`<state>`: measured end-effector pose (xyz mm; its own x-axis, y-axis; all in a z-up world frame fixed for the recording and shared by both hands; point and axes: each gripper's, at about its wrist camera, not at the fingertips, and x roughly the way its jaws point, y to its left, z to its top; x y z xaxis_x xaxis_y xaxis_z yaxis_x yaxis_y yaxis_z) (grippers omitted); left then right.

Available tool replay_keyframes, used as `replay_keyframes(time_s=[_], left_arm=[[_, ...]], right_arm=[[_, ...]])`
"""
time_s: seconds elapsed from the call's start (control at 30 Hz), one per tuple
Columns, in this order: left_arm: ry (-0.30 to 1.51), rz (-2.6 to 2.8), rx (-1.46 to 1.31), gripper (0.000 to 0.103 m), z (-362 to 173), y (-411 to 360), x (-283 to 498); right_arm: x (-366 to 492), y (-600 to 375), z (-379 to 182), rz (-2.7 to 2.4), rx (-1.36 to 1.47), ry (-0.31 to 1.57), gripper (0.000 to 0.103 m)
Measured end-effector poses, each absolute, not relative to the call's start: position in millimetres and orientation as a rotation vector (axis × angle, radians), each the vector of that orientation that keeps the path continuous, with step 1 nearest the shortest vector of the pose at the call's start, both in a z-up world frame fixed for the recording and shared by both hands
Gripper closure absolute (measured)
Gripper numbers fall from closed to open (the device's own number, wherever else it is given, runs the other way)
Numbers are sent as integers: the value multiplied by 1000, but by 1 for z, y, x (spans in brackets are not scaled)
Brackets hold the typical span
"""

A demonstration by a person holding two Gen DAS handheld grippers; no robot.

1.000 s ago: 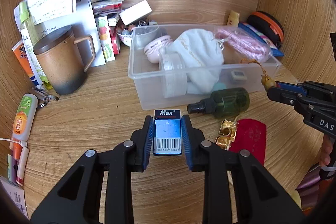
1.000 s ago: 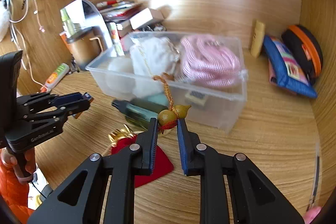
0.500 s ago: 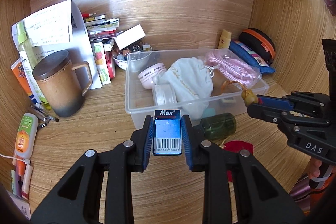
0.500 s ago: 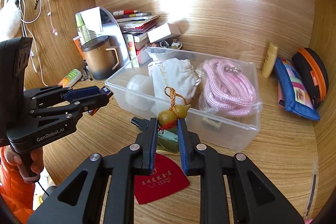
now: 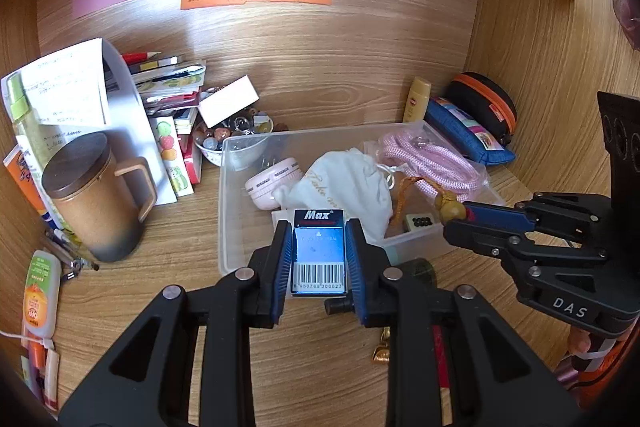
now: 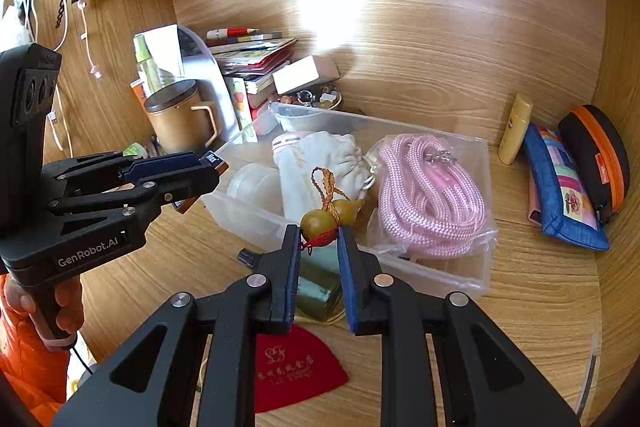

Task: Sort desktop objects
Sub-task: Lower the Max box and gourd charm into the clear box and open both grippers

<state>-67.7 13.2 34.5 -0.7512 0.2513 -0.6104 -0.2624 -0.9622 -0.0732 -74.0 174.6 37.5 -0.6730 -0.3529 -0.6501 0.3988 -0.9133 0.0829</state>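
My left gripper [image 5: 319,227] is shut on a small blue Max staple box [image 5: 319,253], held above the near edge of a clear plastic bin [image 5: 232,227]. My right gripper [image 6: 319,231] is shut on a small gourd charm [image 6: 326,219] with an orange cord, held over the bin's front wall [image 6: 248,217]. In the left wrist view the right gripper [image 5: 460,215] comes in from the right with the gourd charm [image 5: 449,205] at its tip. The bin holds a white cloth pouch [image 5: 344,183], a pink rope [image 6: 428,187] and a pink round case [image 5: 270,187].
A brown lidded mug [image 5: 94,203], books and a bowl of beads [image 5: 234,135] stand at the back left. A blue pouch [image 6: 560,187], an orange-trimmed case [image 6: 600,155] and a yellow tube [image 6: 516,129] lie at the right. A green spray bottle [image 6: 316,287] and red pouch [image 6: 296,367] lie before the bin.
Both grippers have risen and moved toward the bin, each keeping its object. The staple box now stands over the bin's near edge and the gourd charm over its front wall.
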Motion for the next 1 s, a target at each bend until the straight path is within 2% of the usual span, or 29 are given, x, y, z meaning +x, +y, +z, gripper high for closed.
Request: replay_keyframes(time_s=[1.0], left_arm=[[51, 2620, -1045, 77, 12, 36, -131]], right_arm=[[-123, 168, 16, -2486, 1042, 128, 86]])
